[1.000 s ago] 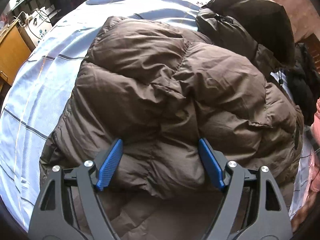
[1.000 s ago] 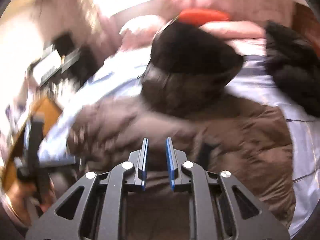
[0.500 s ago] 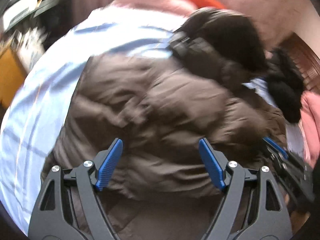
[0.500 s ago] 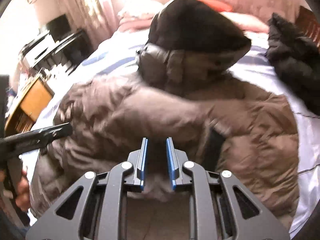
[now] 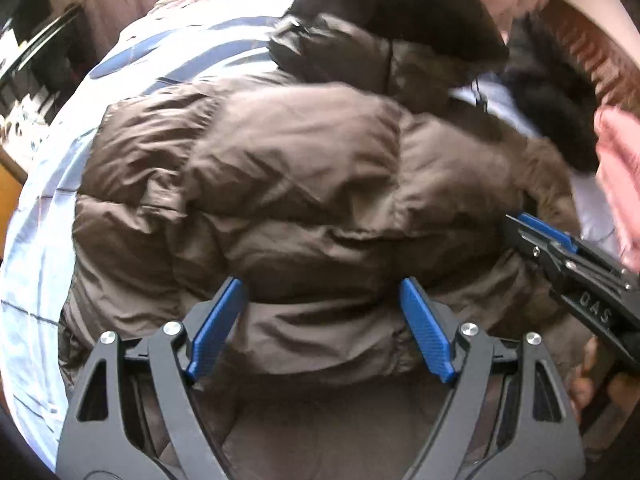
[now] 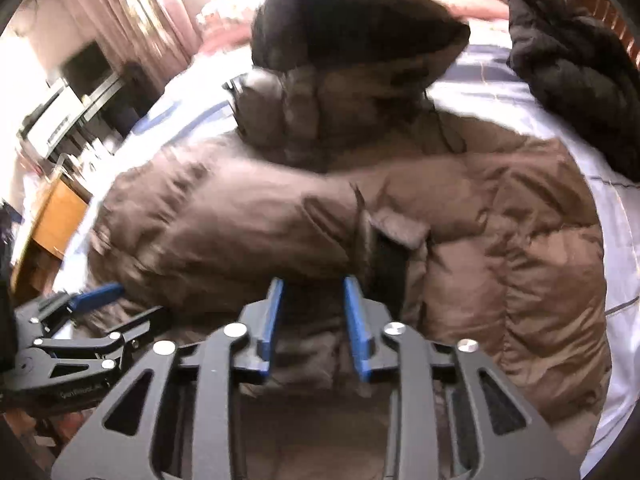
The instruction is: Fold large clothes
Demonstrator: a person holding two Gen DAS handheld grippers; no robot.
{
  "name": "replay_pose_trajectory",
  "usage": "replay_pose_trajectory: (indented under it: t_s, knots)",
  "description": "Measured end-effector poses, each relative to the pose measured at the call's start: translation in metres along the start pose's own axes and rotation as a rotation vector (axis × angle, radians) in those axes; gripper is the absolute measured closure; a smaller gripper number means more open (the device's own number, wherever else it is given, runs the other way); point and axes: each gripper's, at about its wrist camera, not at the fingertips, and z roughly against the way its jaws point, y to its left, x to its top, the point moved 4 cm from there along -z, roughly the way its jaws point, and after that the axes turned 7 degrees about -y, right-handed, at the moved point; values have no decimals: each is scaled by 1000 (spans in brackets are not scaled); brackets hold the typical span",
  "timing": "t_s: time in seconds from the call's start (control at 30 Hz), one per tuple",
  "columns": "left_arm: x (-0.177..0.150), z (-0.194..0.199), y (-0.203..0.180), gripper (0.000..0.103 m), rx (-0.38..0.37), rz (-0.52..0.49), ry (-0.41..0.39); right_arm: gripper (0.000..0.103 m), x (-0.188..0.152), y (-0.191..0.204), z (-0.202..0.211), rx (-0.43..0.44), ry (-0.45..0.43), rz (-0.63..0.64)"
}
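Two open grippers, left gripper (image 5: 320,320), right gripper (image 6: 312,316), brown jacket (image 5: 288,184)

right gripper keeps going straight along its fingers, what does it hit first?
Most likely the folded-over sleeve of the brown puffer jacket, near its dark cuff. The right gripper has just been opening, nothing clamped. Depth unclear.

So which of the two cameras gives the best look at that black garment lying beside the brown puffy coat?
The right wrist view: the crumpled black garment is sharp and mostly visible on the striped bedsheet. The left wrist view shows it only as a blurred dark patch behind the brown puffy coat.
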Motion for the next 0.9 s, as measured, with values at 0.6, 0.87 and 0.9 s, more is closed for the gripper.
replay_pose_trajectory:
  t_s: [0.6, 0.87, 0.9]
  knots:
    - [-13, -15, 78, 20, 81, 268, 139, 48, 25, 74, -58, -9, 88, 108]
    - [-9, -6, 58, 17, 97, 229, 155, 1, 204, 26, -24, 214, -219, -388]
    - [-8, -4, 57, 17, 101, 219, 151, 1, 216, 17, -33, 222, -212, -456]
